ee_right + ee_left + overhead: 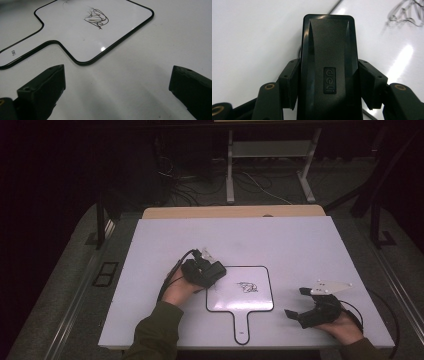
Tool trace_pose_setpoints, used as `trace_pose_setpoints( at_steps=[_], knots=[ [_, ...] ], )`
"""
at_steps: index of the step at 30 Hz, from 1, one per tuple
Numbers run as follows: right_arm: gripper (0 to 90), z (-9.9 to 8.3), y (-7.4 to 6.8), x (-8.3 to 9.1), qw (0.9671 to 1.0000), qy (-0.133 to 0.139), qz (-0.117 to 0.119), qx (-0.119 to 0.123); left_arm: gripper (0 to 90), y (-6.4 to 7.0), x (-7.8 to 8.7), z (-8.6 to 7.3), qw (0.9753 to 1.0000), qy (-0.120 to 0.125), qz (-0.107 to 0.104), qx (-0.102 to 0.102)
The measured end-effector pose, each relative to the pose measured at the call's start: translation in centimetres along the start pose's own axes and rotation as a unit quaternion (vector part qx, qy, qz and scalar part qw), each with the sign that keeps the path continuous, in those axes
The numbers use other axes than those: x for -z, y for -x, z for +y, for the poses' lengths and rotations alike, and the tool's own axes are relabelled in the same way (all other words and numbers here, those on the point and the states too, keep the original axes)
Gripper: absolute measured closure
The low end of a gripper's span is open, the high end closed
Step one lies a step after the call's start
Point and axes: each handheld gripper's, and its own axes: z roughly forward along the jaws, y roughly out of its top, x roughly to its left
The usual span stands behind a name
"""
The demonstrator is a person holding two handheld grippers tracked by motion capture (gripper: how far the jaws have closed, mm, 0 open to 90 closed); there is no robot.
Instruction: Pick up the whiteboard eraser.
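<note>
The room is dark; cables and the legs of a metal stand lie on the floor beyond a white tabletop (300, 240) that is brightly lit.

Left side: the left claw (212, 270) sits just left of centre, at the upper left corner of a paddle-shaped whiteboard (260, 295). Its jaws are pinching a black whiteboard eraser (329, 62) by the two long sides, with the embossed brand tab facing the camera. The eraser is gripped lengthwise, its far end projecting past the jaws and overlapping the board's black rim. This hold appears chosen so the felt underside can be pressed flat and swept across the board.

Centre: the whiteboard lies flat near the front edge of the tabletop, its handle pointing toward the person. A black marker scribble (247, 287) sits near the middle of the board, well short of the eraser. In my judgement the work in hand is wiping this mark, and it is not yet touched.

Right side: the right claw (296, 304) rests low near the front right corner of the tabletop, clear of the board. Its jaws are spread wide with nothing between them. It faces the board's edge, probably ready to steady it.
</note>
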Motion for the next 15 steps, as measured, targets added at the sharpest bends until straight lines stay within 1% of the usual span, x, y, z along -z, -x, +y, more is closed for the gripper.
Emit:
trace_pose_setpoints(
  at_steps=[1,2,3,4,6,7,9,10,11,12,14,15],
  knots=[
    [0.0,0.0,0.0,0.0,1.0000,0.000,0.000,0.000,39.3,0.4,0.1,0.0,1.0000,-0.004,-0.006,0.000],
    [0.0,0.0,0.0,0.0,1.0000,0.000,0.000,0.000,39.3,0.6,0.1,0.0,0.9999,-0.004,-0.011,-0.009],
    [0.0,0.0,0.0,0.0,1.0000,0.000,-0.001,0.000,39.3,1.0,0.1,0.0,0.9999,-0.005,-0.015,-0.006],
    [0.0,0.0,0.0,0.0,1.0000,0.000,0.000,0.000,39.3,1.3,0.2,0.0,0.9998,-0.004,-0.018,-0.009],
    [0.0,0.0,0.0,0.0,1.0000,0.000,0.000,0.000,39.3,1.8,0.3,-0.1,0.9997,-0.005,-0.020,-0.015],
    [0.0,0.0,0.0,0.0,1.0000,0.000,0.000,0.001,39.3,1.9,0.3,0.0,0.9996,-0.007,-0.019,-0.019],
    [0.0,0.0,0.0,0.0,1.0000,0.001,0.000,0.000,39.3,1.6,0.2,-0.1,0.9997,-0.004,-0.019,-0.013],
    [0.0,0.0,0.0,0.1,1.0000,0.001,0.000,0.000,39.3,1.3,0.2,-0.1,0.9998,-0.003,-0.015,-0.011],
    [0.0,0.0,0.0,0.1,1.0000,0.002,0.000,0.000,39.3,0.9,0.2,0.0,0.9999,-0.003,-0.009,-0.013],
    [0.0,0.0,0.0,0.1,1.0000,0.002,0.000,0.001,39.3,0.7,0.1,-0.1,1.0000,-0.002,-0.006,-0.001],
    [0.0,0.0,0.0,0.1,1.0000,0.002,0.000,0.001,39.3,0.0,0.0,-0.1,1.0000,0.000,0.003,0.005],
    [0.0,0.0,0.0,0.1,1.0000,0.001,0.000,0.001,39.3,-0.3,0.0,-0.1,1.0000,0.002,0.005,0.003]
  ],
)
